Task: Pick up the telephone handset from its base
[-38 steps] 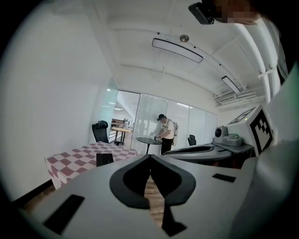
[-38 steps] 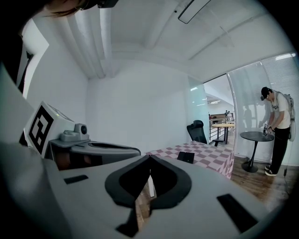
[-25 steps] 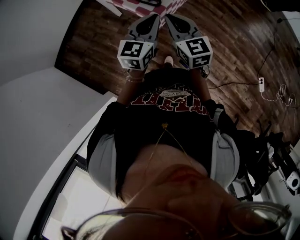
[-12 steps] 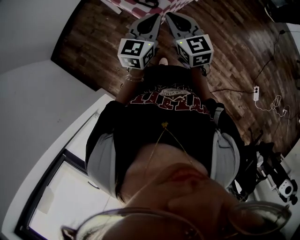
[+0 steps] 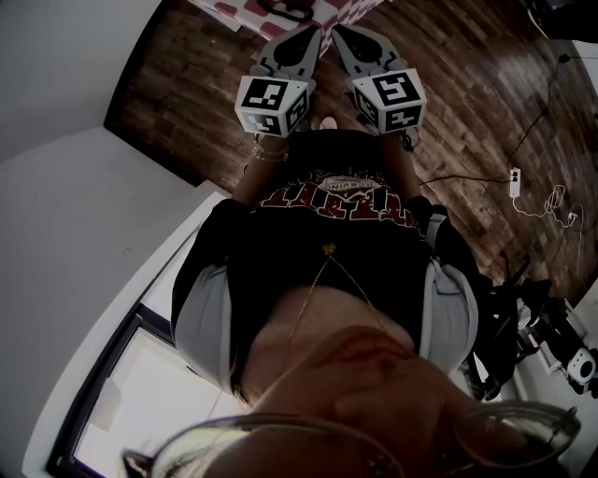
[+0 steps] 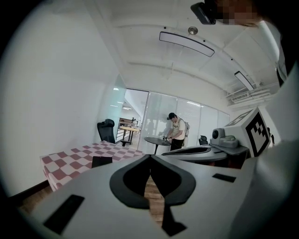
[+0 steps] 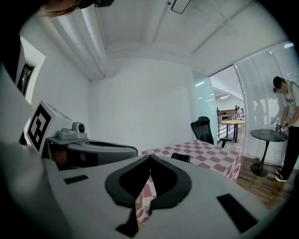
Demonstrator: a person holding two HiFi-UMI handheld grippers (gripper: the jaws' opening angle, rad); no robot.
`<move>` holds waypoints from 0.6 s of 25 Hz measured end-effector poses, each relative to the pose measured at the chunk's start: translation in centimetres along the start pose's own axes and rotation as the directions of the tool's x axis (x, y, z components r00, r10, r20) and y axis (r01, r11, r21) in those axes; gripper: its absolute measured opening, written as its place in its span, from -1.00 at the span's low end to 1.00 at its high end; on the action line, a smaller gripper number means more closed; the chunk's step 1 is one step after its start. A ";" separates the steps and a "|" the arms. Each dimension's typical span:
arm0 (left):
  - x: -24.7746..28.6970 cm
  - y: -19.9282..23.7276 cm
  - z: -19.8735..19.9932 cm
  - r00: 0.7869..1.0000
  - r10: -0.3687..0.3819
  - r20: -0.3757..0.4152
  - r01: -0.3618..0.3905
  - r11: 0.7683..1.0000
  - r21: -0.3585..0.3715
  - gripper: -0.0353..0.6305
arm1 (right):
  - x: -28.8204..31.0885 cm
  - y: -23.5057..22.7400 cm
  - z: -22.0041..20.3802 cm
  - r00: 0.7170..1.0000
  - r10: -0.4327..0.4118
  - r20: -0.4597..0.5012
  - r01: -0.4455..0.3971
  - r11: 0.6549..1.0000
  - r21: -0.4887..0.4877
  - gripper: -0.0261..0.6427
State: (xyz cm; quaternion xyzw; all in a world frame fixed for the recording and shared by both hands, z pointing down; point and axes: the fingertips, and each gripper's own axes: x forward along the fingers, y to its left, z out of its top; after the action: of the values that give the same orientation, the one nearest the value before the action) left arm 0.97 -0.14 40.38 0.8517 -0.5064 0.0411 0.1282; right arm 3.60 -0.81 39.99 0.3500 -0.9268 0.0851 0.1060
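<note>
Fingers (image 6: 127,184) on left gripper (image 6: 149,157) and right gripper (image 7: 149,157) are pressed together, facing a checkered table (image 7: 212,158).

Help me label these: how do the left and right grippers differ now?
The left gripper has wood floor showing under its jaws; the right gripper has the checkered cloth. The left gripper's cube bears a different marker pattern from the right gripper's cube. Both are shut and empty, tips angled together.

Checkered table (image 5: 348,13) cut by top edge (head view); dark object (image 6: 102,161) unidentifiable.
</note>
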 end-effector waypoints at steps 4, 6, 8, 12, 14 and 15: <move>1.4 1.1 1.1 1.000 -0.021 -0.002 0.021 1.000 0.011 -0.86 | 1.6 -0.9 0.9 1.000 -0.011 0.000 0.011 1.000 0.002 -0.87; 2.1 2.1 1.2 1.000 -0.028 -0.007 0.028 1.000 0.010 -0.86 | 2.7 -1.4 1.2 1.000 -0.018 -0.002 0.018 1.000 0.005 -0.87; 2.6 3.2 1.4 0.999 -0.036 -0.011 0.036 0.999 0.009 -0.86 | 3.8 -1.7 1.4 1.000 -0.024 -0.004 0.024 1.000 0.007 -0.87; 3.8 5.1 1.7 0.998 -0.068 -0.019 0.068 0.998 0.009 -0.86 | 5.9 -2.2 1.7 0.999 -0.049 -0.011 0.049 0.999 0.011 -0.87; 4.6 5.9 1.9 0.996 -0.084 -0.022 0.084 0.996 0.009 -0.86 | 6.7 -2.6 1.9 0.998 -0.063 -0.014 0.064 0.998 0.015 -0.87; 5.0 6.3 2.0 0.996 -0.091 -0.023 0.091 0.996 0.010 -0.86 | 7.2 -2.9 2.0 0.997 -0.071 -0.015 0.071 0.997 0.018 -0.87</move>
State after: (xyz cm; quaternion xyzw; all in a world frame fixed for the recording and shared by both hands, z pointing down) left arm -2.21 -7.73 40.58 0.8741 -0.4653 0.0476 0.1310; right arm -0.02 -7.93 40.15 0.3831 -0.9122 0.0923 0.1124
